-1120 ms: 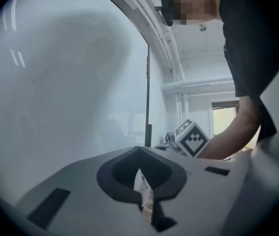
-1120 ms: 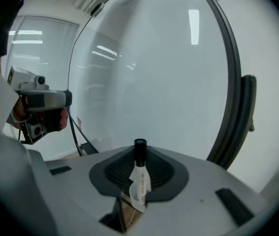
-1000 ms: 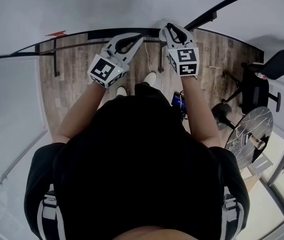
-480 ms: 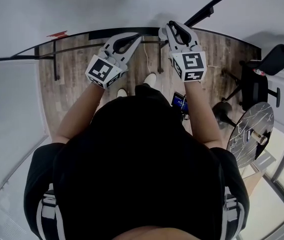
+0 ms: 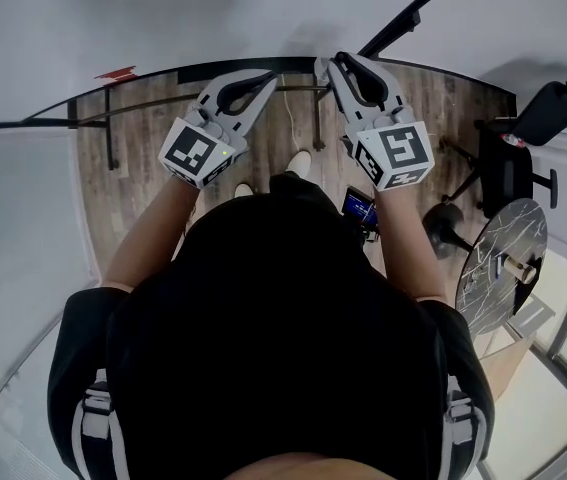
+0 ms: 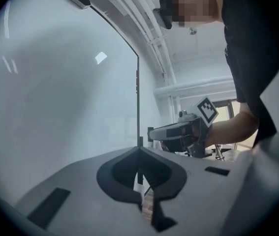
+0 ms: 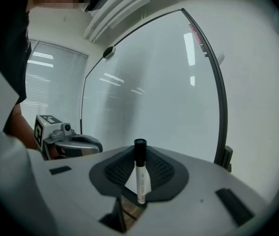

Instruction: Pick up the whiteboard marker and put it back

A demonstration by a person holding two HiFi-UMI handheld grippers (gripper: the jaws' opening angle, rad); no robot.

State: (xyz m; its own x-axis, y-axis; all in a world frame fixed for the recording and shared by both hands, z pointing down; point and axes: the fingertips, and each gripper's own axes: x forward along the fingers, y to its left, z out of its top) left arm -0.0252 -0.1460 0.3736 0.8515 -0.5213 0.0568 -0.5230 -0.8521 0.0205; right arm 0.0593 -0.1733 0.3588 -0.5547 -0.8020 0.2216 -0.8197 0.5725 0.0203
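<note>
Before the whiteboard [image 7: 159, 82], right fingers [image 7: 163, 172] clamp the marker [image 7: 140, 176] upright; left fingers [image 6: 110, 180] closed, empty.

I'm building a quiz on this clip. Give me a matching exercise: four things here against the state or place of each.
1 whiteboard marker
2 left gripper
3 right gripper
4 office chair

a jaws together, empty
b clamped on a thing
c upright, black cap on top
d on the floor, at the head view's right

Pairs: 1-c, 2-a, 3-b, 4-d

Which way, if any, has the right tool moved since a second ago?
Yes. In the head view the right tool has risen toward the camera and shifted toward the office chair.
</note>
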